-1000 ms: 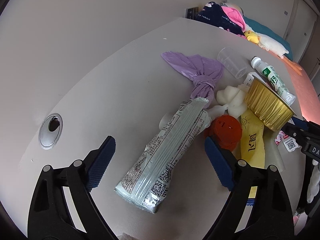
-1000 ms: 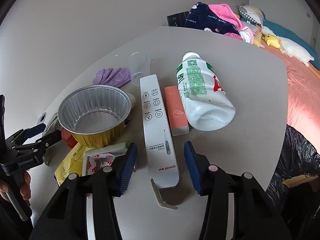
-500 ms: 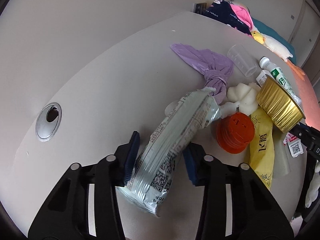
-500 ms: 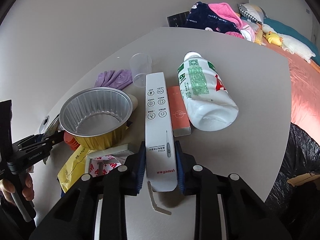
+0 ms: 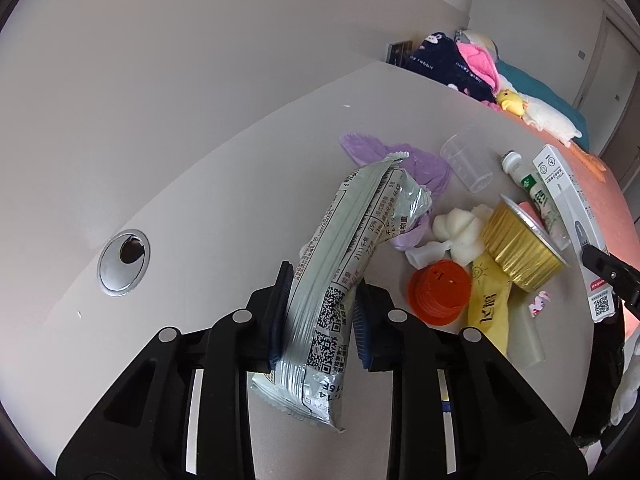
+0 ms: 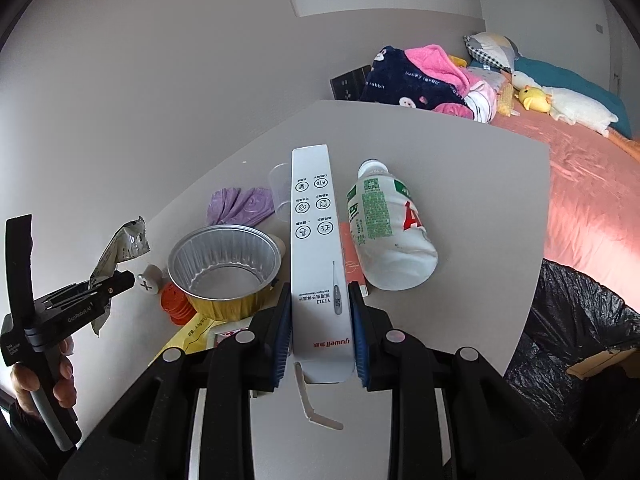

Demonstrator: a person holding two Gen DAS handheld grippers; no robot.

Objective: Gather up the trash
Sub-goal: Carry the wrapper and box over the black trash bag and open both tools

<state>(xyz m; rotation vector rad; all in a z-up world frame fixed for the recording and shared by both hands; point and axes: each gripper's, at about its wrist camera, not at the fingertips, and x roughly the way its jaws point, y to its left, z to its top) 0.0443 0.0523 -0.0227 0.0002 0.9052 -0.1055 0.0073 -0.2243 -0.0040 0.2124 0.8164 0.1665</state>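
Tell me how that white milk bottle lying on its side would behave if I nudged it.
The white milk bottle lies on its round side on the table, so it would probably roll. It looks like empty plastic, likely light and quick to skid. Its smooth label may be slippery between gripper pads.

Grey wall [image 6: 160, 80], grey table [image 6: 460, 184], pink bed [image 6: 592, 184]

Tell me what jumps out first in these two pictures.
Each gripper is clamped on a piece of trash: the left gripper on a silver wrapper, the right gripper on a long white box. Between them a gold foil bowl sits amid litter on the grey table, with a black trash bag at its right edge.
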